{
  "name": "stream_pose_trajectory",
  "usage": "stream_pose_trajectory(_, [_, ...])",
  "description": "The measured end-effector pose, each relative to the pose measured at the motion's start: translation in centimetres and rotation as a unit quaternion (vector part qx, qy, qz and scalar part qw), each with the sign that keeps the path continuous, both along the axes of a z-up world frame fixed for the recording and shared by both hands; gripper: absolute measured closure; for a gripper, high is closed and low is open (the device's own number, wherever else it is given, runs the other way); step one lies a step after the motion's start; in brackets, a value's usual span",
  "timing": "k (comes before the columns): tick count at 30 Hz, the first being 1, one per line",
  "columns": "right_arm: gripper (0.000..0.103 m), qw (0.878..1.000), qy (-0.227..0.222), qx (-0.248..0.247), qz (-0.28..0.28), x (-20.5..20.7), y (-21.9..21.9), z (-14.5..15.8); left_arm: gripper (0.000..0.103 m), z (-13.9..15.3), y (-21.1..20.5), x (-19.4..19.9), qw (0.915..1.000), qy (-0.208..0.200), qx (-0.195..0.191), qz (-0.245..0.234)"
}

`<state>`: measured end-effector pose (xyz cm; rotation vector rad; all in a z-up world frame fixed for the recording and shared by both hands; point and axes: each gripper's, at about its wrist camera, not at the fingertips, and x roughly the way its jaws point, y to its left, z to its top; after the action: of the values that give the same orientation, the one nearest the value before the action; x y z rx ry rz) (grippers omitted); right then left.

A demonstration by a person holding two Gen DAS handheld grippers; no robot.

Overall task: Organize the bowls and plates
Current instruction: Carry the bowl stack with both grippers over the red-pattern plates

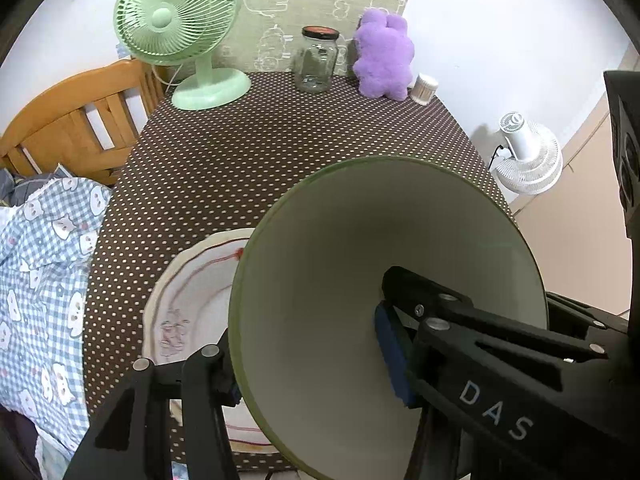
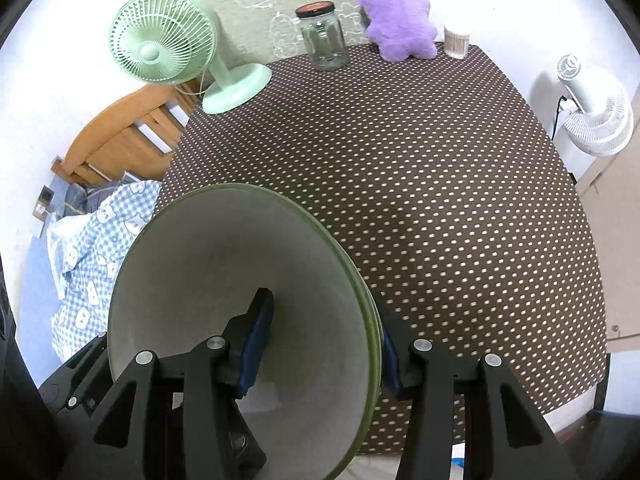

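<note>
The green bowl [image 1: 360, 264] hung tilted above the counter's [image 2: 440, 200] near edge, each hand-held gripper, left [image 1: 316, 356] and right [image 2: 320, 340], clamped on opposite sides of its rim. Beneath it lay a white plate [image 1: 192, 300].

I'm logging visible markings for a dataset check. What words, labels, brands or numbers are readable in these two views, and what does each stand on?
"DAS": white letters on the black finger arm of the left gripper, left wrist view.
Glass jar: markings on its dark lid, too small to read.
White plate: a reddish drawing, blurred; no legible text.
Wall cloth: outline drawings only, no words.
Right wrist view: nothing readable.
</note>
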<state>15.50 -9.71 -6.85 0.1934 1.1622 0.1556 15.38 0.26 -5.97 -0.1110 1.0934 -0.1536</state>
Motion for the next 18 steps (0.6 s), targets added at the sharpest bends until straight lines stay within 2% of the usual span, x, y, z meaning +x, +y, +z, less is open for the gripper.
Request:
stream_pose_trajectory(9, [0.052,1.000,0.003,0.000,-0.001,0.2,4.2,-0.8,0.049,-0.8,4.0,-0.1,0.9999,0.012,-0.006,0.003])
stream_pose_trajectory(18, [0.052,1.000,0.029,-0.002,0.001,1.4,7.3,-2.6,0.049,-2.6,6.7,0.5,0.9993,0.036,-0.011,0.005])
